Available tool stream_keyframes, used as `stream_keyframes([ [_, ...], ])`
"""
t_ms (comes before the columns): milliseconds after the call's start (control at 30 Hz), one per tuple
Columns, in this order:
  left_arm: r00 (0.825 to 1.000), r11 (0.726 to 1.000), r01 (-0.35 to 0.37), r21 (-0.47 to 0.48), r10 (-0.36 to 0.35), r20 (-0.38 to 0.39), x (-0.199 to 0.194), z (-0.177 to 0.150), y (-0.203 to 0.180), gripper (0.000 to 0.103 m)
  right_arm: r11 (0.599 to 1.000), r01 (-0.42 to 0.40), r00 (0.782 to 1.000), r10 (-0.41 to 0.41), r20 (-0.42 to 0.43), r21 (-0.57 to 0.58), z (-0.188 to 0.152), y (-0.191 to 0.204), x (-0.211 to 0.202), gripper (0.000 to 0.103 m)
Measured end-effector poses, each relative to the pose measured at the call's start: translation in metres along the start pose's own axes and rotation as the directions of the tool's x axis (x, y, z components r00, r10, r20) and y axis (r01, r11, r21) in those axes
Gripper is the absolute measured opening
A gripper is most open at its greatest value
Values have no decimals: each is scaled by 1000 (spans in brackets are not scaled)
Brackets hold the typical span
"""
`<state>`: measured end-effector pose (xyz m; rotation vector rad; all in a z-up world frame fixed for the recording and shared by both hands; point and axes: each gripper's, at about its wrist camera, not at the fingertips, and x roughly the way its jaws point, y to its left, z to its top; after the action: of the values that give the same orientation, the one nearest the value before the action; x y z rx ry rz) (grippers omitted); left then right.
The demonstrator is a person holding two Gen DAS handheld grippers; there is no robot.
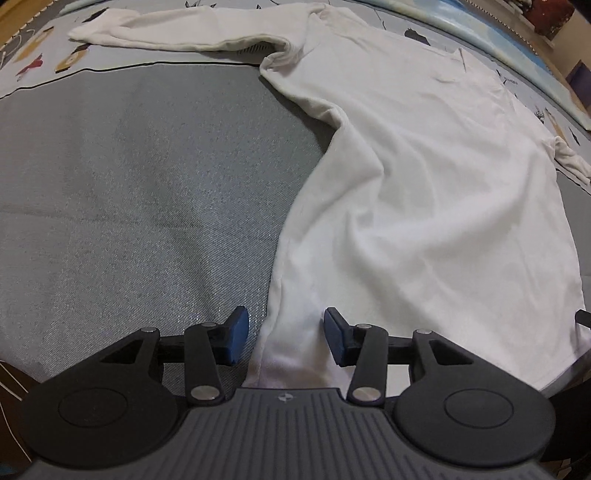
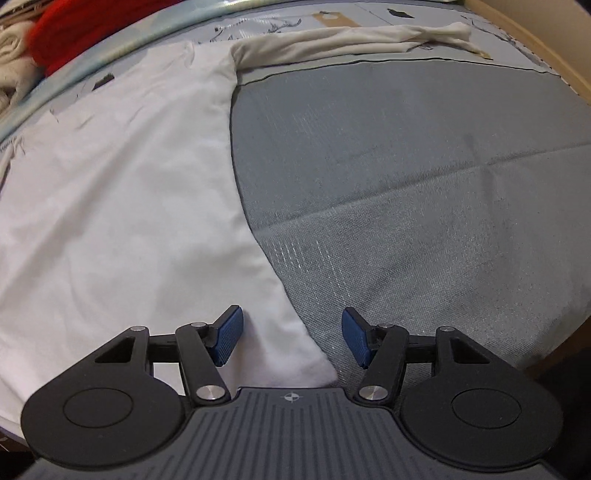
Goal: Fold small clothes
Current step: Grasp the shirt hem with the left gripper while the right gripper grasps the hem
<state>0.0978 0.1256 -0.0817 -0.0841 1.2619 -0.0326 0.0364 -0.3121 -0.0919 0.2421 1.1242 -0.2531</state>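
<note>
Across the near edge of the grey mat [image 1: 129, 192] we are looking at a white shirt [image 1: 424, 177] lying spread flat, hem toward us, its body running up to the mat's far edge. One sleeve [image 1: 177, 33] is stretching out along the far edge toward the left corner; the other sleeve [image 2: 351, 40] is doing the same toward the right corner.

We are judging the shirt to be light, thin and limp, with soft creases rippling through it. It is likely going to sag and bunch wherever it is not supported, so two matched pinches look wiser than one. The bottom hem corners are offering the cleanest hold, since each edge there is lying free on the mat.

Our left gripper [image 1: 286, 341] is sitting with its blue pads wide apart, straddling the left hem corner and pinching nothing. Our right gripper [image 2: 291, 341] is likewise spread wide, its left pad over the cloth and its right pad over bare mat, the right hem corner lying between them. Whether any pad is touching the fabric, we cannot tell.
</note>
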Motion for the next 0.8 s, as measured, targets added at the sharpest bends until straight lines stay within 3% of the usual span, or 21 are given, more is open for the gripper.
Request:
stream_keyframes([
  [167, 1000, 999, -18, 46, 19, -16, 1, -3, -7, 46, 999, 6, 1000, -5, 7, -38, -2, 3, -2, 56],
  [400, 1000, 999, 7, 53, -7, -13, 2, -3, -9, 16, 997, -56, 998, 57, 16, -50, 3, 4, -1, 8],
  [533, 1000, 998, 27, 58, -27, 9, -4, -4, -12, 7, 995, -83, 996, 85, 30, -51, 4, 3, -5, 5],
  [700, 991, 991, 134, 7, -134, 20, -23, -13, -8, 7, 995, -66, 985, 53, 165, 75, 17, -26, -33, 4],
  [800, 996, 997, 65, 35, -62, -64, -9, -19, -14, 7, 992, -42, 995, 31, 93, 117, 18, -38, -25, 4],
])
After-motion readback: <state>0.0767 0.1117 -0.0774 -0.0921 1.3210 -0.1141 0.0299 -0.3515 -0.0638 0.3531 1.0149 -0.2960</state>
